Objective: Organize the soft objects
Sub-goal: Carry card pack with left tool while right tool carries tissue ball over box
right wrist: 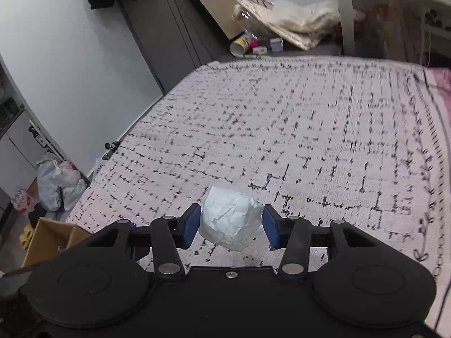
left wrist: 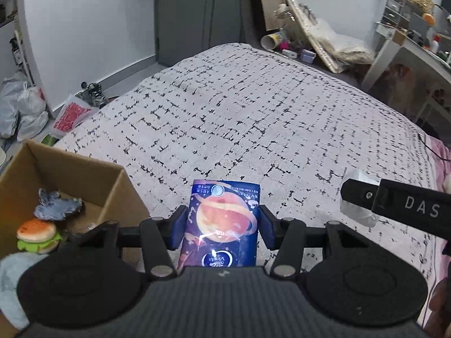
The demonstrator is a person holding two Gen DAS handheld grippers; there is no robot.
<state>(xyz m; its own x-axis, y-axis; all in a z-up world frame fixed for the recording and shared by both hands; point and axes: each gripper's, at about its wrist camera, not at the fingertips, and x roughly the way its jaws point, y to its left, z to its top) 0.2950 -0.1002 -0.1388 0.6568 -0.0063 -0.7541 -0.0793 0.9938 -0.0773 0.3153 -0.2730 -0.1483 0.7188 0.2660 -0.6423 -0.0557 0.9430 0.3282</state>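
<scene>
One tissue pack (left wrist: 224,225) gripped left, one white wad (right wrist: 229,218) between right pads

A lived-in home bedroom. A bed (left wrist: 253,107) with a white, black-flecked cover fills the middle. Around it are grey wardrobe doors (left wrist: 197,14), tied plastic bags (left wrist: 22,107) and shoes (left wrist: 94,94) on the floor, and a cluttered white desk (left wrist: 408,45).

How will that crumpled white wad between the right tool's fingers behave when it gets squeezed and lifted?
The white wad looks like creased paper or thin plastic, so it will probably crush inward rather than resist. It appears light for its bulk and should lift easily off the blanket. The right tool brackets it with small gaps showing, so its lumpy shape may shift as the fingers close.
</scene>
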